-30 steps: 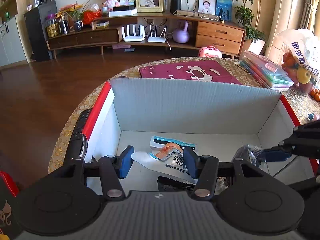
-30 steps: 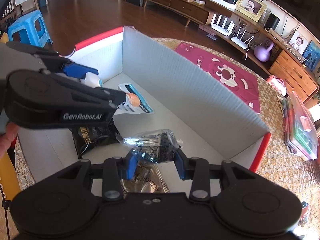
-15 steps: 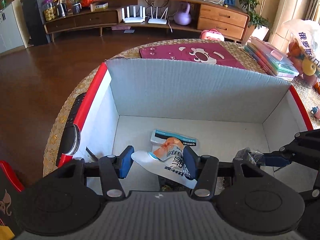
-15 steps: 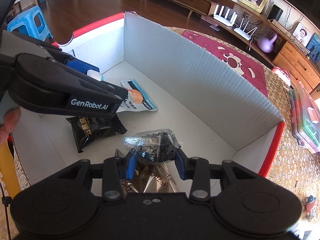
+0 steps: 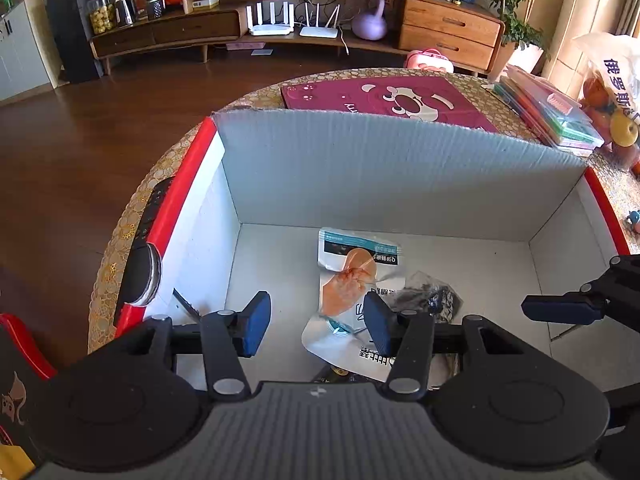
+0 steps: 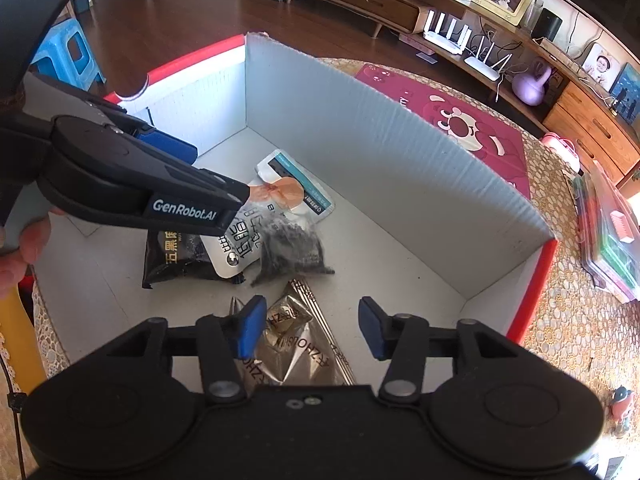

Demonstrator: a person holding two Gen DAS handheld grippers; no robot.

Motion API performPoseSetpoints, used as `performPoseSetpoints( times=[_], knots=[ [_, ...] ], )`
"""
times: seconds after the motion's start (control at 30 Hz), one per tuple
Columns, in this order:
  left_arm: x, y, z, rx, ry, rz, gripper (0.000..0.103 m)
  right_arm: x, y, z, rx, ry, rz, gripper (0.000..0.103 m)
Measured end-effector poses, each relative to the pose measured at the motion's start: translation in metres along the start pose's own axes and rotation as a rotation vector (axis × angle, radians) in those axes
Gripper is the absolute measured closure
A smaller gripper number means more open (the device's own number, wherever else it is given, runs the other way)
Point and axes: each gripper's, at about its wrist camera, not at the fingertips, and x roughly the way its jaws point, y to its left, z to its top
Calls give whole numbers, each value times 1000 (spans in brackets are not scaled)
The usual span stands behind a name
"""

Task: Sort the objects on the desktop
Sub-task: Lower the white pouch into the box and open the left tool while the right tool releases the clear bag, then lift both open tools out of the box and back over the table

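The cardboard box (image 5: pixel 400 168), white inside with red rims, fills the middle of both wrist views, and the sorted snack packets lie on its floor. A white pouch with an orange picture (image 5: pixel 352 280) lies at the centre; the clear packet of dark bits (image 6: pixel 288 248) rests against its right edge, a black packet (image 6: pixel 176 256) shows at the left of the pile in the right wrist view, and a gold foil packet (image 6: pixel 296 344) lies at lower centre, just under the right gripper (image 6: pixel 311 327). The right gripper's jaws stand wide apart and empty above the foil packet. The left gripper (image 5: pixel 316 324) hangs over the white pouch, its jaws likewise apart with nothing between them.

The risks from here are modest, as I judge it. The two grippers are close together over the box, so a careless lift could knock one into the other or catch a rim and shift the box. A low finger could also drag a packet as it withdraws.

Compared with half a second ago, the right gripper no longer clamps the clear packet; its jaws have opened and the packet now lies on the box floor beside the white pouch. The left gripper's jaws are as open as before.
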Motion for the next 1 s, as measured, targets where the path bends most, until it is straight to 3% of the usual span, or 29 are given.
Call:
performPoseSetpoints(
  times=[1.0],
  knots=[
    [-80,-35,-19,30,-83,-49,53,-119,-23,-46,77,-180,19,44]
  ],
)
